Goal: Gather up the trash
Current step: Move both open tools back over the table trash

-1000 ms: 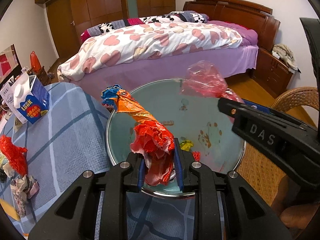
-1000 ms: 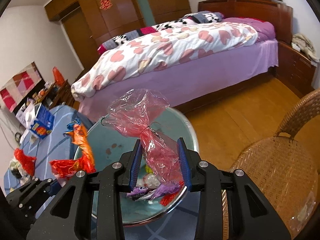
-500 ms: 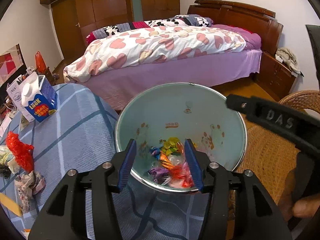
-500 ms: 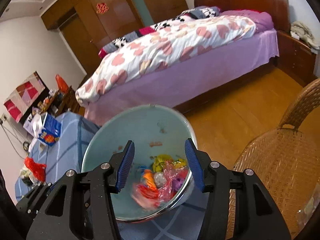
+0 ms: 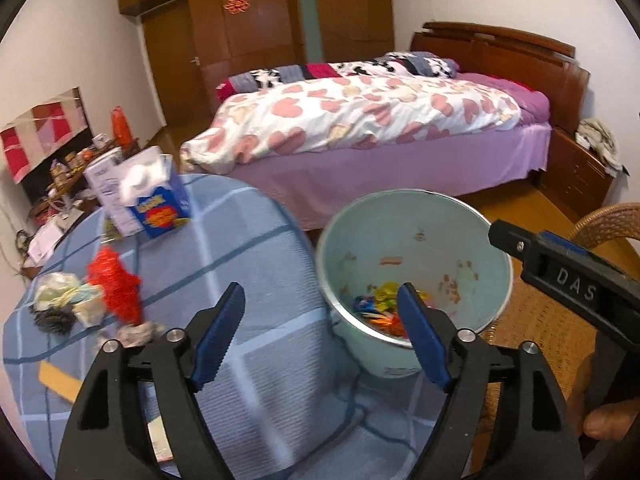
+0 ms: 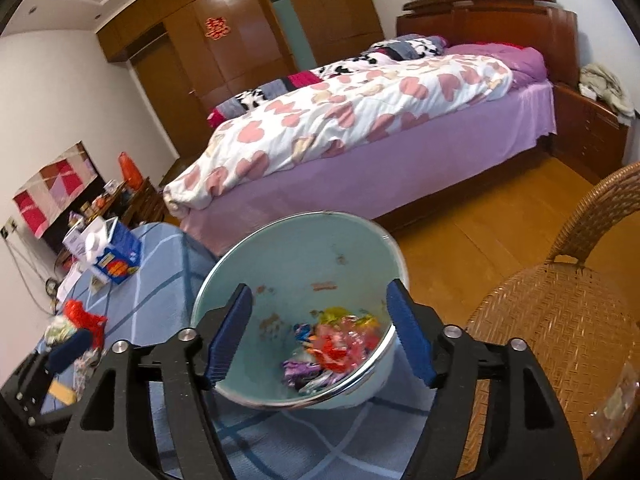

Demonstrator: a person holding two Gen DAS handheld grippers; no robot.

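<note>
Partway done, judging by the layout. Several bright wrappers (image 6: 340, 344) already down in the bowl (image 6: 288, 256), piled at its bottom. Still out on the surface (image 5: 224, 248), left of the bowl: a red crumpled piece (image 5: 116, 284), a pale wad (image 5: 64, 296) and a dark scrap beside it, a grey crumple (image 5: 138, 332) just in front of the red piece, and a flat tan strip (image 5: 60, 380) nearer the surface's edge. Blue carton (image 5: 160, 204) standing further back from the bowl, possibly not trash at all.

Left gripper (image 5: 320, 336) wide, jaws just opened further, nothing between them; hovering over the surface at the bowl's left rim. Right gripper (image 6: 318, 336) likewise spread wide, jaws just opened further, empty, straddling the bowl from above.

Left wrist view: clearest look at the leftover trash left of the bowl, plus the right gripper's body marked DAS and part of a hand (image 5: 604, 424) right of the bowl. Right wrist view: better look down into the bowl at the pile, the wicker chair (image 6: 560, 320) right of the bowl, and the leftover trash only small and partly hidden.
</note>
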